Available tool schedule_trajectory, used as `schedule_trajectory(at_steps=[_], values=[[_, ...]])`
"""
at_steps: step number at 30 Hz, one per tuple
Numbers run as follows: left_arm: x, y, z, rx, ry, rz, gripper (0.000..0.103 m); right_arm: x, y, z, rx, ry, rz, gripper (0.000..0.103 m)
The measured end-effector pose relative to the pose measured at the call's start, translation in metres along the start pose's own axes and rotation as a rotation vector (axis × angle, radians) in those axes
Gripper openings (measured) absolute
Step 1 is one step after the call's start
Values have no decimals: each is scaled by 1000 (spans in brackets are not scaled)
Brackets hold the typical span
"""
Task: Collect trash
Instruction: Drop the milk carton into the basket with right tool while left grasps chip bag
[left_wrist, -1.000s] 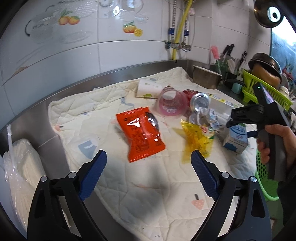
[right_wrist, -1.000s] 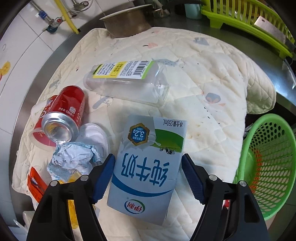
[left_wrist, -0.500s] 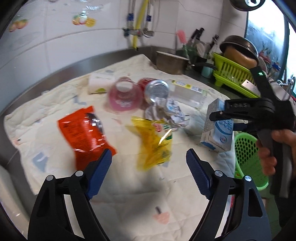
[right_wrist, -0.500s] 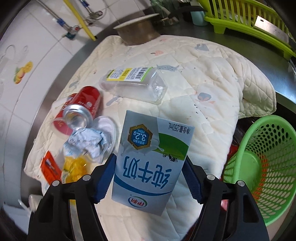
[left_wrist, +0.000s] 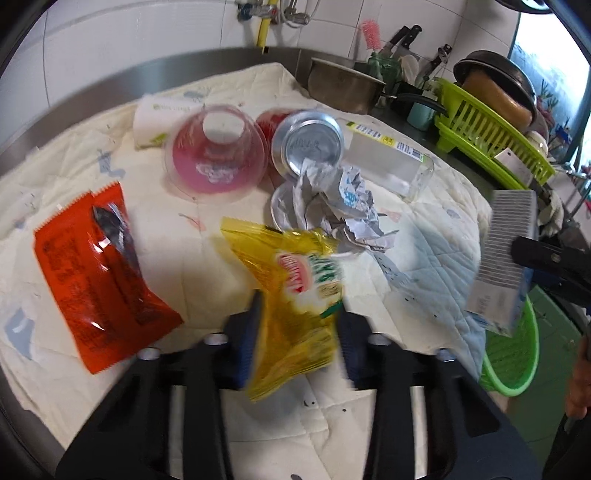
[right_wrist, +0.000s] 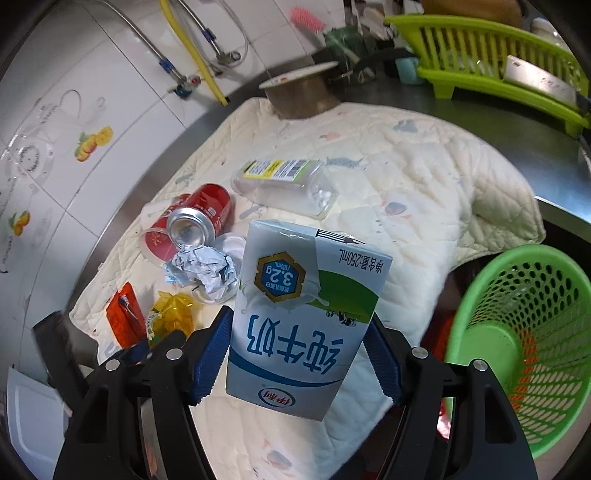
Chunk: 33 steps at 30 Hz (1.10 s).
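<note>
Blue-padded jaws of the right gripper (right_wrist: 295, 358) are clamped on the two sides of a white, blue and green milk carton (right_wrist: 301, 317), which hangs in the air clear of the quilted cream cloth (right_wrist: 424, 173), with a green plastic basket (right_wrist: 517, 332) just to its right, below the counter edge. From the left wrist view the same carton (left_wrist: 504, 258) shows over that basket (left_wrist: 511, 354). The left gripper (left_wrist: 299, 332) has narrowed its jaws around a yellow wrapper (left_wrist: 295, 295); both pads sit against the wrapper's sides, though motion blur hides how firmly they press. Just to the left of it lies an orange packet (left_wrist: 99, 273) flat on the cloth. Beyond the wrapper a crumpled ball of paper (left_wrist: 340, 203) rests on a white lid, touching the open end of a red drinks can (left_wrist: 306, 142) lying on its side. A pink transparent cup (left_wrist: 216, 147) lies beside the can, with a white paper cup (left_wrist: 155, 116) behind it. A clear plastic box with a yellow label (left_wrist: 388, 158) lies to the right of the can. Farther back stand a metal pot (left_wrist: 343, 86) and a lime-green dish rack (left_wrist: 487, 133).
</note>
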<state>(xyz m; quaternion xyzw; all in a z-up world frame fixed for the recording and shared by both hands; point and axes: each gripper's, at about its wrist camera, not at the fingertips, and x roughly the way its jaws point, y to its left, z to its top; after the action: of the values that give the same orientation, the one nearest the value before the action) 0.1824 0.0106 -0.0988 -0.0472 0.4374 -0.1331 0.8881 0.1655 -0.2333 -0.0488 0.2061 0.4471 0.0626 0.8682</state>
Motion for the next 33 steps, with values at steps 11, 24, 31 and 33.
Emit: schedule_trajectory(at_steps=[11, 24, 31, 33], values=[[-30, -8, -19, 4, -41, -80, 20, -62, -83, -27, 17, -126, -262, 67], [-59, -112, -23, 210, -59, -228, 20, -4, -205, -81, 136, 93, -482, 67], [-29, -176, -35, 302, 32, -303, 20, 9, -224, -97, 161, 146, -469, 69], [-19, -192, -38, 321, 57, -319, 20, 9, -227, -98, 162, 146, -464, 71]])
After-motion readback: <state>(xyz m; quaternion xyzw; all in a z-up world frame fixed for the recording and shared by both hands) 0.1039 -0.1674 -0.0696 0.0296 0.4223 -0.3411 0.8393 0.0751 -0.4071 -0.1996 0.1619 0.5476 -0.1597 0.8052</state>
